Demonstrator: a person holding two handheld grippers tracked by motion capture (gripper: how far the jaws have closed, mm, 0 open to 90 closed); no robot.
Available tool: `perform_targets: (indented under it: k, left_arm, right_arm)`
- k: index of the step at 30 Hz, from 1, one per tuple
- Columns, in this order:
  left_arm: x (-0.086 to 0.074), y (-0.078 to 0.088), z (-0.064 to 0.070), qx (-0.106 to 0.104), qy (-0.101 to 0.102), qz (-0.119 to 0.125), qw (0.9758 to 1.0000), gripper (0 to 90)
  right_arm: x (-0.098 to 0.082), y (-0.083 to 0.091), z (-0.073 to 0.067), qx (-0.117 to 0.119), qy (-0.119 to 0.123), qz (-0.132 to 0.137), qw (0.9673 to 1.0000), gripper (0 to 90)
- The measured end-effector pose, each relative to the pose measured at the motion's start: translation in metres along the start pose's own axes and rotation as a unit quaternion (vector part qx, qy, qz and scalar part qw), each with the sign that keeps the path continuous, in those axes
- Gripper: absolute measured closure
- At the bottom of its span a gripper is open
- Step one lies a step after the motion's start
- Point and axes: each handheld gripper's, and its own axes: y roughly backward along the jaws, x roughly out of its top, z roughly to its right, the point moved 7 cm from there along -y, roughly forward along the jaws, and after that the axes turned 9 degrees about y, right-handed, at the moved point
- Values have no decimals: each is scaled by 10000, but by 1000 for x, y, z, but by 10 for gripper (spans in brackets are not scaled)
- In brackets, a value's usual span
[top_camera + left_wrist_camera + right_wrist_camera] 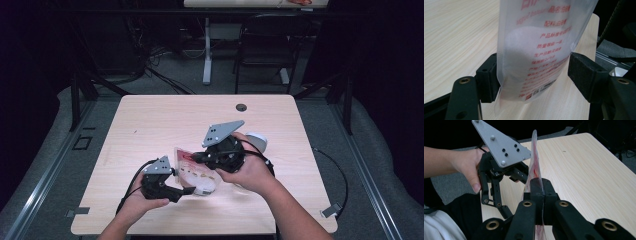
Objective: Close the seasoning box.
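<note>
A translucent plastic pouch (pixel 534 50) printed with red characters and partly filled with white powder hangs upright between the jaws of the left gripper (pixel 186 190). One edge touches the left-hand jaw, while the right-hand jaw stands just clear of the other edge, so this grip is released. The right gripper (pixel 537 185) has its jaws clenched flat on the pouch's thin upper edge, which rises between them. Beneath both lies the pale wooden bench (pixel 165 120). Beyond the right gripper's jaws, a hand (pixel 471 167) carries the left gripper with its grey three-cornered plate (pixel 499 142).
</note>
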Motion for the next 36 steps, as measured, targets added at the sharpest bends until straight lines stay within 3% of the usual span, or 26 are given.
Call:
perform_targets:
  k: [4, 11, 20, 26, 36]
  left_arm:
    - [-2, -4, 2, -12, -69, -116, 9999, 286]
    - [-6, -8, 0, -142, -12, -58, 9999, 280]
    - [-12, -11, 0, -258, -135, -190, 9994, 301]
    - [-12, -10, 0, -223, -273, -110, 9993, 348]
    - [-16, -11, -1, -184, -457, -297, 9983, 410]
  right_arm:
    - [1, 0, -1, -12, 22, -2, 10000, 900]
    - [4, 2, -2, -10, 77, 20, 10000, 900]
    - [4, 2, -3, -4, 96, 0, 10000, 900]
    - [3, 3, -1, -13, 100, 8, 9999, 900]
    - [0, 1, -1, 42, 101, -19, 9999, 900]
